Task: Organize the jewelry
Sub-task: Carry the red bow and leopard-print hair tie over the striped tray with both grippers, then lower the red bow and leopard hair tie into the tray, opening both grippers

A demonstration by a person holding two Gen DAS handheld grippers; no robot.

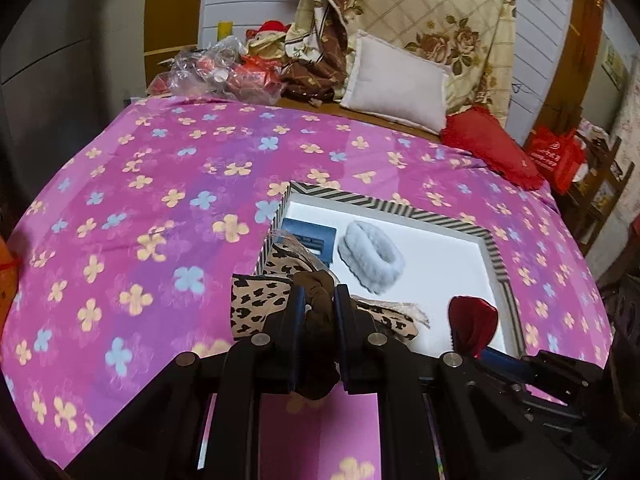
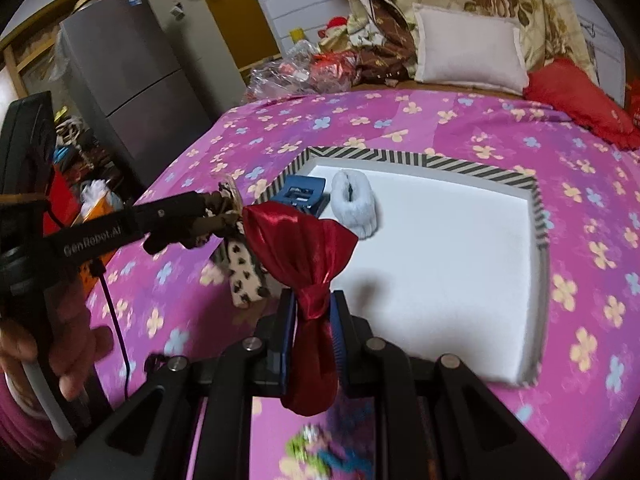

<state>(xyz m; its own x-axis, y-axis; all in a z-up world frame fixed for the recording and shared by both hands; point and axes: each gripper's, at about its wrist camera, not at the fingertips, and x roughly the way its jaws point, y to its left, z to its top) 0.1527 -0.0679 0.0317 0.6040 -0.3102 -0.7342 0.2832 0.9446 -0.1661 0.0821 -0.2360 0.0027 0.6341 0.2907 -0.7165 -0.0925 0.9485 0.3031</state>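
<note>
Jaws clenched: left gripper (image 1: 320, 300) grips leopard bow (image 1: 256, 304) at tray (image 1: 360, 199) edge; right gripper (image 2: 314, 312) grips red bow (image 2: 300, 248). I lower each over bare white floor before releasing.

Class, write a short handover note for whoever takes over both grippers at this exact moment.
Left gripper: shut on the leopard-print bow, at the striped tray's left edge.
Right gripper: shut on the red satin bow, above the tray's near left part.
Done: blue clip and white fluffy scrunchie lie in the tray's far left corner.
Left: set both bows inside the tray.
</note>
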